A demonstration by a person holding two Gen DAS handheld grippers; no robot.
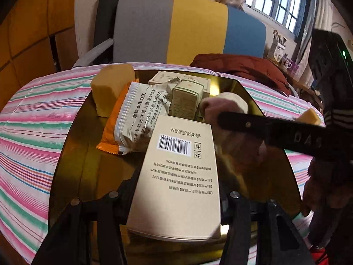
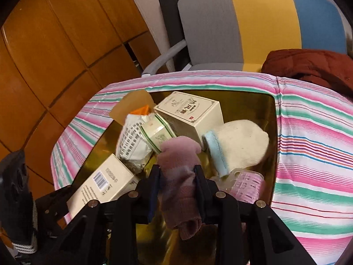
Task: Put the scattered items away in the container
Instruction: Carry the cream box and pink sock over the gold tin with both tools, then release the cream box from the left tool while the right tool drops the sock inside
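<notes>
Two claws are working over the gold tray (image 2: 272, 110) on the striped cloth (image 2: 313, 137). Nearest, the right claw (image 2: 177, 177) is pinching a mauve sock (image 2: 178, 161) between its almost closed jaws; the sock is hanging soft and light over the tray floor, so I judge a hold at its middle is safe. The left claw (image 1: 174, 195) is standing about half open, with the flat beige box (image 1: 181, 172) between its fingers, apparently gripped by the long sides; the box seems stiff and light. Farther in, a white packet (image 2: 132, 145), a cream box (image 2: 194, 112) and a white mitten (image 2: 240, 145) are lying inside.
</notes>
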